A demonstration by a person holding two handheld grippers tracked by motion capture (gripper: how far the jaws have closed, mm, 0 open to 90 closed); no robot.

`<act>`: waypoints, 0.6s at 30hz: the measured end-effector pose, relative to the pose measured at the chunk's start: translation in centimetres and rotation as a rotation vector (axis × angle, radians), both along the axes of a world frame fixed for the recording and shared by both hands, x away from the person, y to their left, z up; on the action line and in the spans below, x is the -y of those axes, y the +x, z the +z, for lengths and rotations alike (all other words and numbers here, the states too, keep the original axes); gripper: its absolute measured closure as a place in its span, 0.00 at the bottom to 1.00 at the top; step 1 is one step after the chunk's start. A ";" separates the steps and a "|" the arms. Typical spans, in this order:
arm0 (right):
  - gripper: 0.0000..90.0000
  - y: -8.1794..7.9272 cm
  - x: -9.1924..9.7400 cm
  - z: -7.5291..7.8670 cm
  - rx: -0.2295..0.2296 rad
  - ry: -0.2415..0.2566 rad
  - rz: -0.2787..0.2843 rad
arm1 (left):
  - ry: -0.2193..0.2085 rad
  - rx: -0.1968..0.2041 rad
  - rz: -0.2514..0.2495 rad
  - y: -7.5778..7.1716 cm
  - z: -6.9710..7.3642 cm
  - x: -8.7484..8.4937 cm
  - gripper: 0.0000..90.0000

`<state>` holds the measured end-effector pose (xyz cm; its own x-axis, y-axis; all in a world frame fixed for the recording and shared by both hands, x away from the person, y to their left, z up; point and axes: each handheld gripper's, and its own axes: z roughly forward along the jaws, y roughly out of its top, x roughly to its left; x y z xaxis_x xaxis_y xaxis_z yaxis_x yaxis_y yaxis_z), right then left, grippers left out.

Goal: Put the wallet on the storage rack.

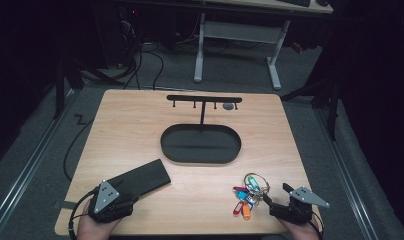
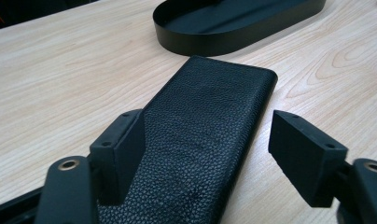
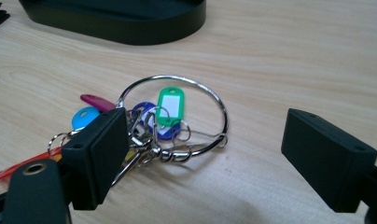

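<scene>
Left tongs (image 2: 200, 154): apart, straddling wallet (image 2: 196, 140) on tabletop (image 2: 60, 84).
Right tongs (image 3: 200, 154): apart, by key ring (image 3: 177, 116).
Progress: we've gripped nothing; tray (image 1: 200, 155) bare, all left.

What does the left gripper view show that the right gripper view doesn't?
Left gripper view: a black leather wallet lying flat between the open jaws of the left gripper. Right gripper view: a key ring with coloured tags between the open jaws of the right gripper. Both: the black oval tray on the wooden table.
</scene>
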<state>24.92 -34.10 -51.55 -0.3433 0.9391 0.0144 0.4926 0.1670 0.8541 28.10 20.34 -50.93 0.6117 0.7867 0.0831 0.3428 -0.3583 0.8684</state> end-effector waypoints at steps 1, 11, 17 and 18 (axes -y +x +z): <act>0.16 0.0 -0.1 0.0 0.006 -0.002 -0.003 | -0.003 0.003 0.001 0.0 0.0 -0.1 0.30; 0.16 0.3 -0.4 -0.2 -0.008 -0.004 0.020 | -0.029 -0.003 0.009 -0.1 0.0 -0.8 0.30; 0.15 1.1 -0.8 -0.2 -0.018 -0.003 0.033 | -0.016 -0.011 0.038 -0.4 0.0 -1.6 0.30; 0.14 1.2 -0.9 -0.1 -0.020 -0.005 0.033 | -0.013 -0.014 0.049 -0.6 0.0 -1.8 0.30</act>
<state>26.15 -33.20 -51.67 -0.3739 0.9273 0.0168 0.5034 0.1877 0.8434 27.48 22.15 -50.96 0.5735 0.8167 0.0643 0.3716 -0.3293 0.8680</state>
